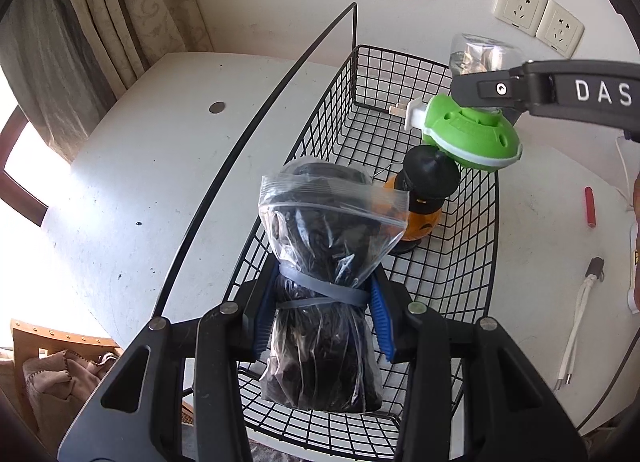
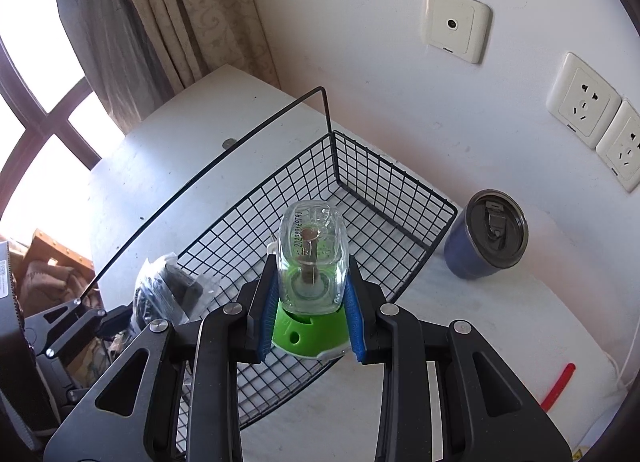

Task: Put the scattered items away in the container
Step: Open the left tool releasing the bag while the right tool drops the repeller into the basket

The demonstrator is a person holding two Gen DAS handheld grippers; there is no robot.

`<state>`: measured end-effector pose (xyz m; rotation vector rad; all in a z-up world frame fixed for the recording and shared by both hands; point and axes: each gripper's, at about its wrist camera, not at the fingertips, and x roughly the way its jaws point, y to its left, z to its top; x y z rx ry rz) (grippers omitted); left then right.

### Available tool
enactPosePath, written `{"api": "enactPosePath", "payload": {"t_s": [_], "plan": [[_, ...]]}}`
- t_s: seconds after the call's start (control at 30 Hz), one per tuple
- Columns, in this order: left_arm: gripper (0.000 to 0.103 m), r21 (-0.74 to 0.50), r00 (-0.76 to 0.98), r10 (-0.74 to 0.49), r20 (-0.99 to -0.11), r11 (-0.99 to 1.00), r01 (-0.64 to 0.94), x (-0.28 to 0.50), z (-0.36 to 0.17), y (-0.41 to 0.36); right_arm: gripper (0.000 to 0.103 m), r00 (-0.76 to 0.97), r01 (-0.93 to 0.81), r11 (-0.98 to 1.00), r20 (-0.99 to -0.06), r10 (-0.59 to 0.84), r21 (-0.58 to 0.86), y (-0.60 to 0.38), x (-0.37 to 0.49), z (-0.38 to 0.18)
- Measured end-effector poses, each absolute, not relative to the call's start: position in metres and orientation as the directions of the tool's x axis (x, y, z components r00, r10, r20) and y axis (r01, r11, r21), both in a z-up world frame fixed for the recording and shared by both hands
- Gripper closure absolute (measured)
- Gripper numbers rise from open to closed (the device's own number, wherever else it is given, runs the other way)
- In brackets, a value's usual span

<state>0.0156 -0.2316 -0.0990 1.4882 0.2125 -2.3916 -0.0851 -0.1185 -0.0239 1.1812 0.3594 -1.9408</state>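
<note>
My left gripper (image 1: pixel 320 314) is shut on a clear zip bag of black cable (image 1: pixel 320 262), bound with a rubber band, held over the near end of the black wire basket (image 1: pixel 404 74). My right gripper (image 2: pixel 310 310) is shut on a green plug-in mosquito repeller with a clear bottle (image 2: pixel 310 262), held above the basket (image 2: pixel 384 190). In the left wrist view the repeller (image 1: pixel 470 134) hangs over the basket's far right side. An orange and black toy figure (image 1: pixel 424 198) stands inside the basket. The bag also shows in the right wrist view (image 2: pixel 168 286).
A blue tumbler with a dark lid (image 2: pixel 486 234) stands right of the basket. A red pen (image 1: pixel 590 206) and a white cable (image 1: pixel 580 310) lie on the white table (image 1: pixel 132 182) to the right. Wall sockets (image 1: pixel 520 2) are behind. Curtain and window are at the left.
</note>
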Motion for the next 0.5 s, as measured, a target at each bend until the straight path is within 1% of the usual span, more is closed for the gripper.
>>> {"api": "enactPosePath", "payload": {"t_s": [0.3,0.43,0.5], "plan": [[0.064,0.079,-0.407,-0.209,-0.889,-0.946,0.315,0.012,-0.099,-0.227,0.073,-0.211,0.742,-0.642,-0.844,-0.494,0.19,-0.127,-0.097,-0.029],[0.064,0.09,-0.42,-0.218,-0.881,-0.948,0.304,0.008,-0.095,-0.226,0.069,-0.207,0.739,-0.646,-0.848,-0.488,0.192,-0.13,-0.099,-0.031],[0.064,0.088,-0.417,-0.215,-0.883,-0.949,0.303,0.006,-0.095,-0.227,0.069,-0.206,0.738,-0.646,-0.848,-0.489,0.193,-0.13,-0.099,-0.031]]}}
